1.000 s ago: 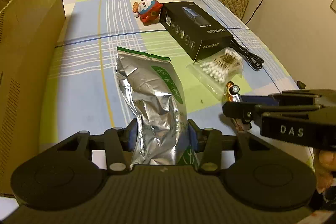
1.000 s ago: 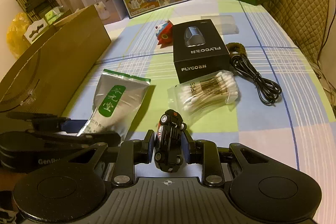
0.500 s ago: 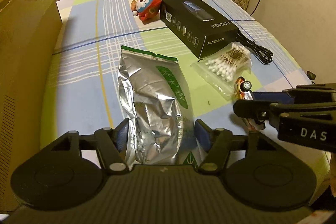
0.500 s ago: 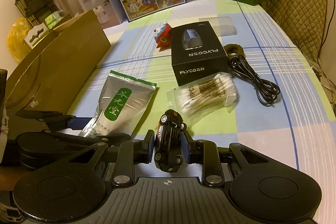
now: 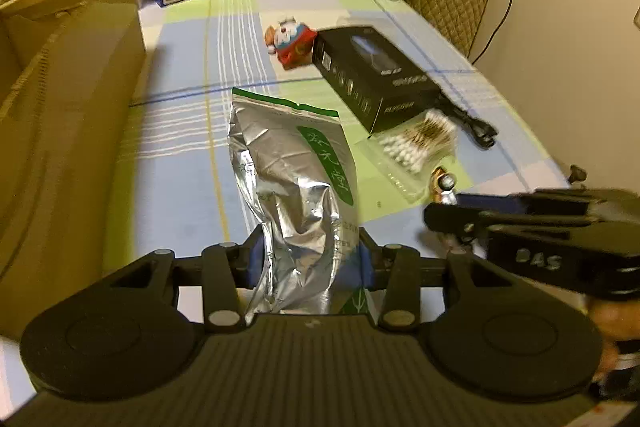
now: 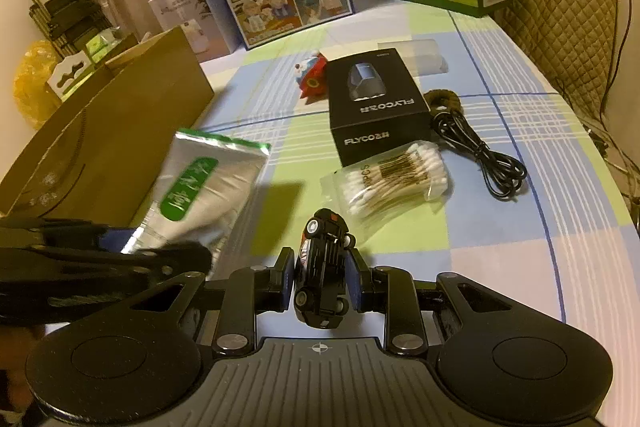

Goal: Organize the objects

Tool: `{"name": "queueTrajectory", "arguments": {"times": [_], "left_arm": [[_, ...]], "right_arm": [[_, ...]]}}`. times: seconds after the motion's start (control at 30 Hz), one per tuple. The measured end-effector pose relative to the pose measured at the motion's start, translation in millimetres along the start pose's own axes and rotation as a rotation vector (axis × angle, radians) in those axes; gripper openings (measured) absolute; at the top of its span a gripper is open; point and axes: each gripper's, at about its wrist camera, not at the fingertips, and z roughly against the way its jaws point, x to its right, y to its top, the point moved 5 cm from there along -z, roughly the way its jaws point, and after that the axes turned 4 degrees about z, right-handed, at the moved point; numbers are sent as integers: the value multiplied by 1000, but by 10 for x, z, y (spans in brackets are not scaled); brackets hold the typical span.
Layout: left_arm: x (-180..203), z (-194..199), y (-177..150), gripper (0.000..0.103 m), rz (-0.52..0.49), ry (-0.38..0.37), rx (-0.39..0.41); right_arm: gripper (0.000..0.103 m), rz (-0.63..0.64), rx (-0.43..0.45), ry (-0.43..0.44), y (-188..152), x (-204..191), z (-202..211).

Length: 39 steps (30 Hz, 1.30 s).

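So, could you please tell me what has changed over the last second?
The left tool has lifted the silver pouch off the tablecloth, toward the cardboard box; its shadow now lies clear below it. The right tool has raised the black toy car slightly. Both grips are unchanged. The FLYCO box, cotton swabs and cable stayed put.

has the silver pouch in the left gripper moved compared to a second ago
Yes. In the right wrist view the silver pouch has lifted: its top edge now overlaps the cardboard box and casts a shadow on the tablecloth. The left gripper grips it.
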Motion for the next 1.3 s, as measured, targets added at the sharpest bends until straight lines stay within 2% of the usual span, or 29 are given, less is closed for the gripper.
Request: {"name": "queueTrajectory", "arguments": {"times": [0.23, 0.63, 1.03, 1.3], "left_arm": [[20, 512, -53, 39, 29, -14, 57], [-126, 1309, -225, 39, 88, -10, 151], [-348, 1710, -186, 39, 116, 6, 216], [-678, 1951, -139, 39, 135, 41, 243]], "right_arm": [[24, -56, 62, 15, -46, -113, 385], [24, -4, 121, 16, -136, -560, 964], [24, 62, 153, 40, 25, -915, 1078], [24, 109, 156, 81, 193, -1207, 1016]]}}
